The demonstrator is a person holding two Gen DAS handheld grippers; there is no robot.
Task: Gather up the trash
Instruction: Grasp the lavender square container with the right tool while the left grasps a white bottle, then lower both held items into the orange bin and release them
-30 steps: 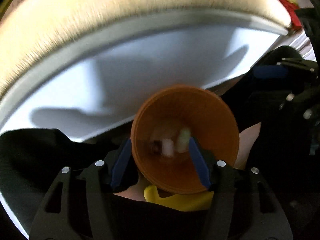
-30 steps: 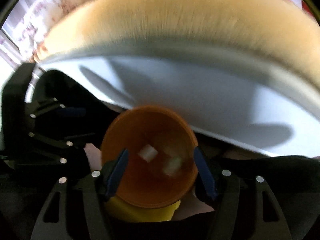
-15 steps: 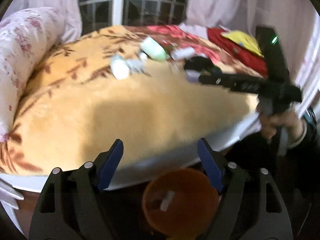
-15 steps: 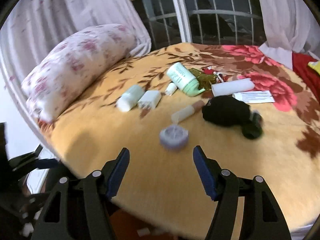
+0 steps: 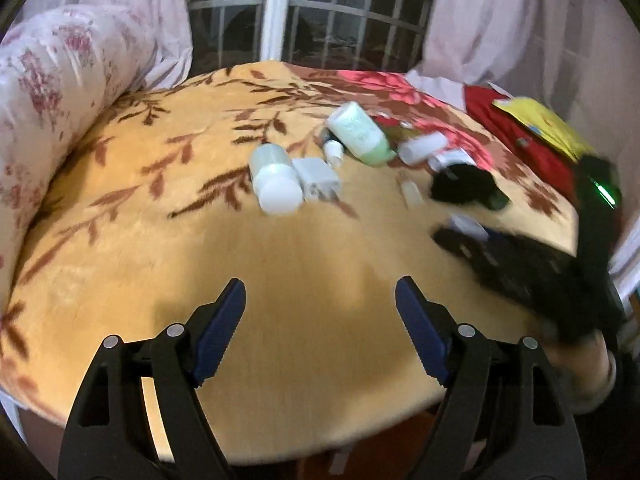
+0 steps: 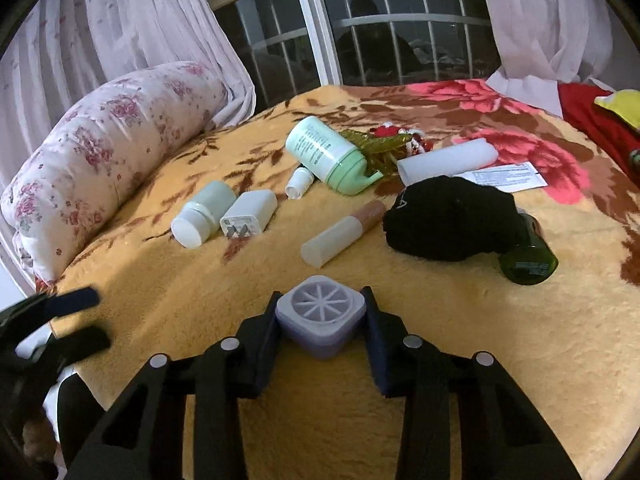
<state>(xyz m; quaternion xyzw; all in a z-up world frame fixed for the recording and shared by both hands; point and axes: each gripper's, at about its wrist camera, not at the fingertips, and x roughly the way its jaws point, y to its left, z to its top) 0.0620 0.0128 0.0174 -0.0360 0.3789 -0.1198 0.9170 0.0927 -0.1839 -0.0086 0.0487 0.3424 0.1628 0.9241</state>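
My right gripper (image 6: 322,312) is shut on a small lilac square container (image 6: 321,314) that rests on the orange floral blanket (image 6: 460,320). Beyond it lie a cream tube (image 6: 342,233), a black cloth (image 6: 450,218), a dark green bottle (image 6: 528,260), a white charger plug (image 6: 249,213), a white jar (image 6: 202,214) and a mint bottle (image 6: 328,154). My left gripper (image 5: 320,312) is open and empty above the blanket's near edge. The jar (image 5: 274,180), the plug (image 5: 318,180) and the mint bottle (image 5: 360,134) lie beyond it. The right gripper (image 5: 532,268) shows blurred at its right.
A floral bolster pillow (image 6: 100,152) lines the bed's left side. A window with curtains (image 6: 360,24) stands behind. A white cylinder (image 6: 448,160), a paper sachet (image 6: 504,174), a small white vial (image 6: 300,182) and red and yellow cloths (image 5: 532,136) lie at the far right.
Both grippers rose from the orange bin below the bed edge to the bed top. The right gripper moved forward and closed on the lilac container. The bin left view.
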